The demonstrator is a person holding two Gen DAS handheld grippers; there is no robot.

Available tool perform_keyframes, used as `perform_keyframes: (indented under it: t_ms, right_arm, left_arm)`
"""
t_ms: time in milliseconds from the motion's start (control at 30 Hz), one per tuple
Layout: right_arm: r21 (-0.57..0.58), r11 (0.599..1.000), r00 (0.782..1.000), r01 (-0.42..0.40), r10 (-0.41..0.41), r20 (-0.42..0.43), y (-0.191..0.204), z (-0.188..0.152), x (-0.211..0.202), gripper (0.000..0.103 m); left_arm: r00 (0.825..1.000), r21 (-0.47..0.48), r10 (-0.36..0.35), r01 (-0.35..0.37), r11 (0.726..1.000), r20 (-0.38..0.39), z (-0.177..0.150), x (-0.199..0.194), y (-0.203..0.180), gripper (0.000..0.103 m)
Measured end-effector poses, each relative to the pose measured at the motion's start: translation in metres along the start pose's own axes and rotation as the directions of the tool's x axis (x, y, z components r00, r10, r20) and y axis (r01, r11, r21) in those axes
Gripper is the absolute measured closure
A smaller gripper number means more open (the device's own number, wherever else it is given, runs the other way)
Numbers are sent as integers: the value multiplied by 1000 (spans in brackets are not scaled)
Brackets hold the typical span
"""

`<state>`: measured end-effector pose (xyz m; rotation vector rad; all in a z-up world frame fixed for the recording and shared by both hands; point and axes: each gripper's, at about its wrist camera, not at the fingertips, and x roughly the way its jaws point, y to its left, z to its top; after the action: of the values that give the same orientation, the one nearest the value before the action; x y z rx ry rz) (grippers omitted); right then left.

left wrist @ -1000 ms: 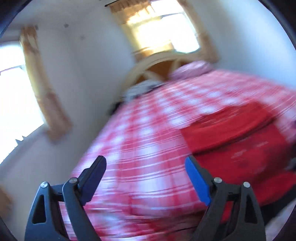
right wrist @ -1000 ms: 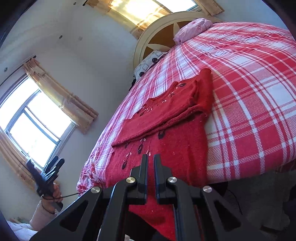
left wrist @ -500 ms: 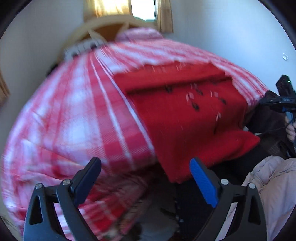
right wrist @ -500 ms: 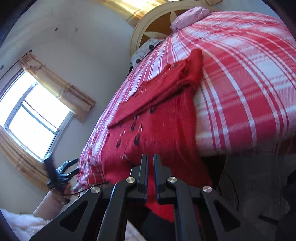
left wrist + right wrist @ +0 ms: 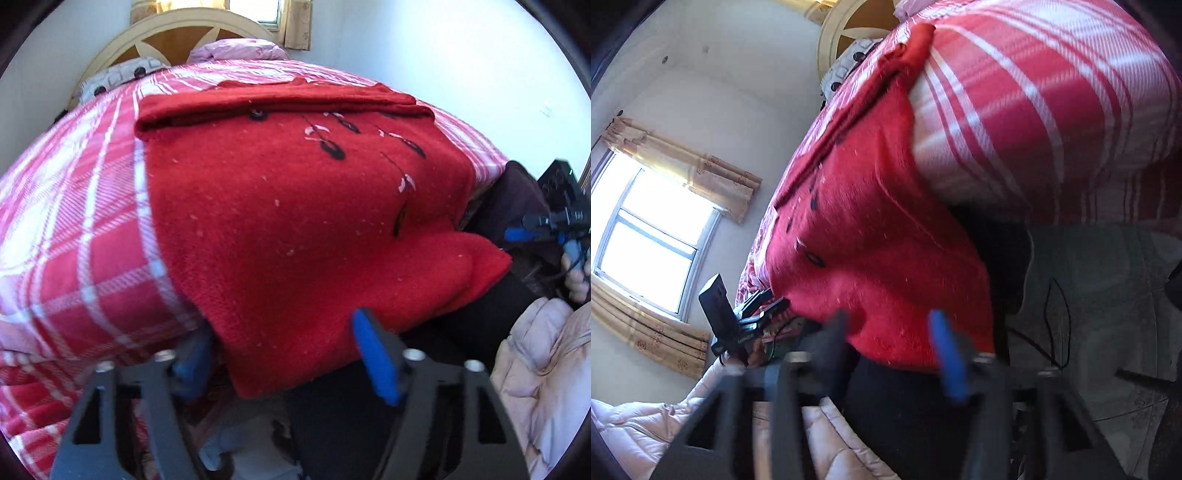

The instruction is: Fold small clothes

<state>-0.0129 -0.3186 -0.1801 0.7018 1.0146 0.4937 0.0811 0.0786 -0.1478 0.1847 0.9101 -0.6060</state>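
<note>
Left tongs (image 5: 280, 354), just narrowing, and right tongs (image 5: 890, 343), just widening, both stand part-open, straddling the red sweater (image 5: 295, 206) hem unclamped. Recommend gripping both hanging corners evenly before folding up onto the bed (image 5: 74, 229).

The near bed (image 5: 74, 266) edge is draped by the sweater (image 5: 295, 221), whose hem hangs free over the side. Open plaid is left either side of it. Below, passage is narrowed by a padded sleeve (image 5: 546, 369) and dark legs (image 5: 905, 413).

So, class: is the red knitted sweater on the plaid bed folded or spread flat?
Partly folded: the red knitted sweater has its top doubled over in a band, while its lower hem hangs unfolded over the bed's edge.
</note>
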Motion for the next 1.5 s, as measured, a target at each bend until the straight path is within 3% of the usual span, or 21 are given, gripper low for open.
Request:
perform_keyframes:
  t_ms: [167,300,433,533,567,767,933,1033,1133,1200,1333,1433,1500]
  right_arm:
    - [-18,995,995,98,-98,-7,-9,1,9,44]
    - [58,994,995,92,-89,-48,-31,7,26,44]
    - [35,994,991,102,-98,-93,-28,2,38,45]
    - [14,997,993,74,-73,-91,-23,1,32,84]
    - [7,998,994,61,-60,-91,-21,3,31,97]
    - [30,989,989,-143,144,-40,7,24,11,98]
    - [-10,945,944,-327,328,31,45,81,0,98]
    - [-26,936,933,-352,353,75,55,125,5,98]
    - [36,930,922,-366,358,148,41,166,17,102]
    - [60,943,931,-329,312,191,32,190,30,102]
    - [61,981,966,-185,170,197,21,207,48,101]
    - [-47,993,979,-109,115,167,36,192,43,101]
    - [-108,992,986,-68,83,142,47,177,36,101]
  left_arm:
    - [1000,7,14,-14,1000,-2,-3,2,-2,51]
    - [1000,-9,-8,8,1000,2,-3,2,-2,68]
    - [999,-30,-46,46,998,24,-5,-6,-2,88]
    - [994,-78,-96,99,992,44,-6,-16,3,92]
    - [992,-84,-111,115,990,53,-4,-20,3,92]
    - [977,-80,-155,168,983,149,24,-64,2,92]
    - [964,-66,-142,160,985,225,69,-88,5,92]
    - [964,-91,-107,133,987,243,100,-85,14,92]
    - [978,-212,-32,76,974,207,137,-57,42,91]
    - [985,-297,11,41,954,172,154,-33,65,86]
    - [992,-402,75,-27,915,104,165,8,99,88]
    - [993,-396,112,-91,914,29,162,31,106,90]
    - [993,-368,117,-98,925,28,158,32,104,89]
